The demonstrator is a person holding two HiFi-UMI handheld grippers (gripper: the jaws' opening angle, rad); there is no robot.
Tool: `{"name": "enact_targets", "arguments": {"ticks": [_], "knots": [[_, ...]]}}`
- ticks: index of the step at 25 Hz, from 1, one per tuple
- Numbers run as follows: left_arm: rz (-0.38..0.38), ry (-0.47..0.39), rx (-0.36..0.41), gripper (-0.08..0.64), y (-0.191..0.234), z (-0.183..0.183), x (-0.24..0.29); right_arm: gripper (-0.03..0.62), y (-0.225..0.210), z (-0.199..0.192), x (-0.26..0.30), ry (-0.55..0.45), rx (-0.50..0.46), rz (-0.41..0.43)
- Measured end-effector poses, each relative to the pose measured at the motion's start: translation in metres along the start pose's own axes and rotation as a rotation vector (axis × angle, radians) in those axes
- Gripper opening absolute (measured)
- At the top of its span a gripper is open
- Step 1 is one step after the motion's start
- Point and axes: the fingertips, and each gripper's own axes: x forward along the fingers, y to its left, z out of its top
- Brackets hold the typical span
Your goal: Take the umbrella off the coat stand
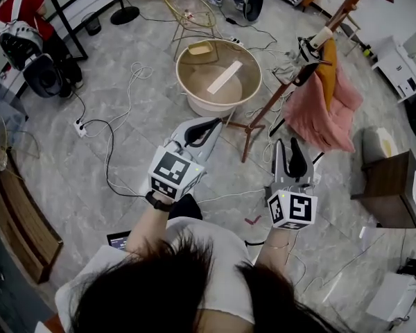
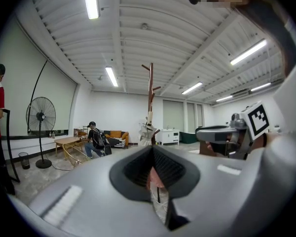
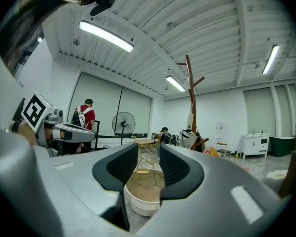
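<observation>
Both grippers are held out level in front of the person, over the grey tiled floor [image 1: 90, 207] and short of the coat stand [image 1: 277, 97], which stands ahead and to the right of them.

The left gripper [image 1: 215, 122] has its jaws closed tip to tip. Only a thin slit remains behind the pads, and nothing is in it. It is the farther of the two from the coat stand, off to the stand's left.

The right gripper [image 1: 287, 144] is partly open. Its two black pads stand clearly apart with nothing between them, and in the right gripper view only the distant tub shows through the gap. It is near the foot of the coat stand, just in front of the spread legs.

The coat stand is a reddish-brown wooden pole on angled legs. What looks to be the umbrella [image 1: 310, 53] is a pale folded bundle with black parts. It hangs on the stand partway up the pole and neither gripper touches it. A mustard cloth [image 1: 328, 66] hangs just beside it, and a pink cloth [image 1: 326, 115] is draped lower down on the same side.

A round beige tub [image 1: 209, 107] sits on the floor to the left of the stand, close to its legs, with a pale flat strip [image 1: 224, 77] lying inside. A gold wire-frame chair [image 1: 191, 11] stands beyond the tub. A dark wooden cabinet [image 1: 388, 186] is to the stand's right.
</observation>
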Motion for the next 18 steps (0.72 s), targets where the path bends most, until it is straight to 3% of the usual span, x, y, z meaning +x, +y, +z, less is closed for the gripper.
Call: {"name": "enact_targets", "arguments": {"ticks": [9, 18], "knots": [[-0.053, 0.030, 0.010, 0.057, 0.075, 0.000, 0.029, 0.152, 0.012, 0.003, 0.075, -0.004, 0.010, -0.063], [-0.085, 0.074, -0.023, 0.058, 0.120, -0.013, 0.039, 0.170, 0.026, 0.000, 0.108, 0.031, 0.003, -0.108]]}}
